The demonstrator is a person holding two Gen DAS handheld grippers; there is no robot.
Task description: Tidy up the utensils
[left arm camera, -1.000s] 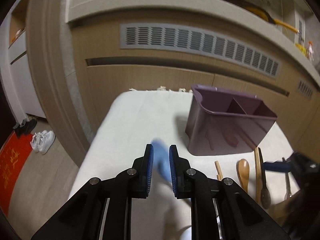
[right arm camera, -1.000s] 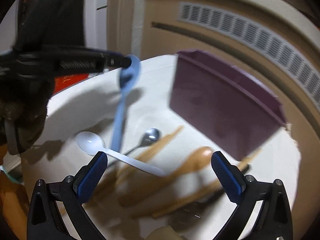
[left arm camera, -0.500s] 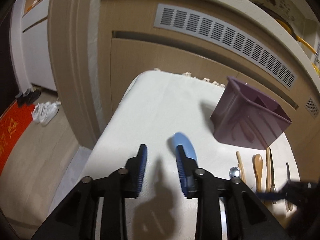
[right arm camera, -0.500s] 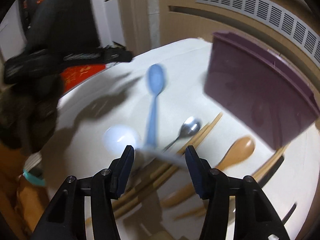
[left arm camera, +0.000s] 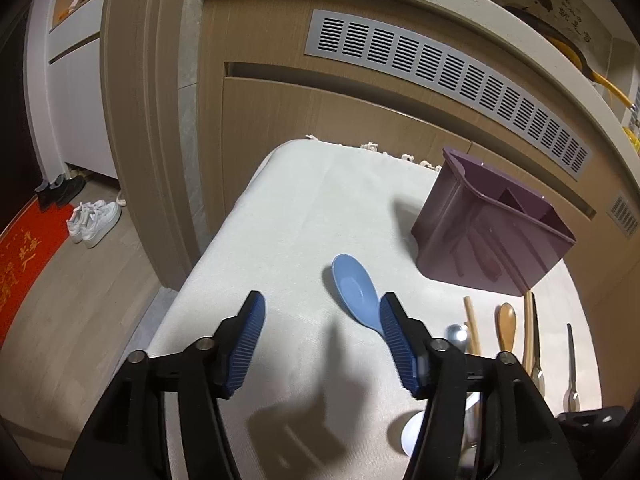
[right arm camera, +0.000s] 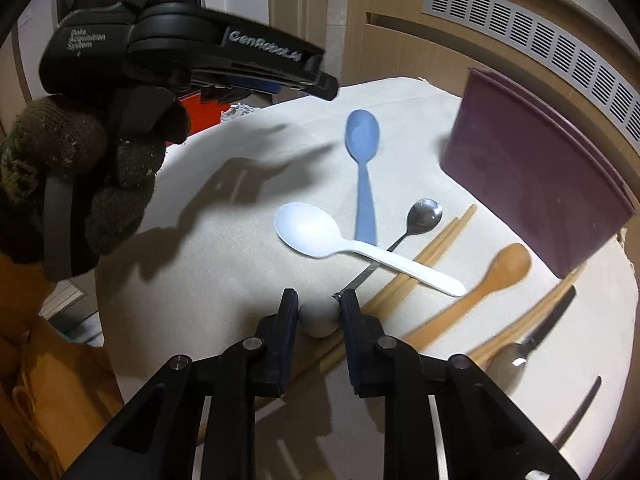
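Note:
A blue spoon (left arm camera: 355, 290) lies on the white cloth table (left arm camera: 304, 208), also in the right wrist view (right arm camera: 363, 148). My left gripper (left arm camera: 320, 332) is open above it, empty. A purple divided utensil holder (left arm camera: 496, 224) stands at the far right (right arm camera: 536, 184). My right gripper (right arm camera: 319, 304) is closed on a small white rounded object (right arm camera: 319, 318), low over the table's near edge. A white plastic spoon (right arm camera: 320, 232), a metal spoon (right arm camera: 420, 216), chopsticks (right arm camera: 436, 240) and a wooden spoon (right arm camera: 500, 272) lie in front of it.
More utensils lie at the right: a long wooden piece (right arm camera: 532, 316), a dark-handled knife (right arm camera: 552, 320) and another metal spoon (right arm camera: 508, 364). A wooden cabinet with a vent (left arm camera: 440, 68) stands behind the table. Shoes (left arm camera: 94, 222) and a red mat are on the floor.
My left gripper opened and let go of the blue spoon, which now lies on the cloth. My right gripper narrowed from wide open to closed on the small white object.

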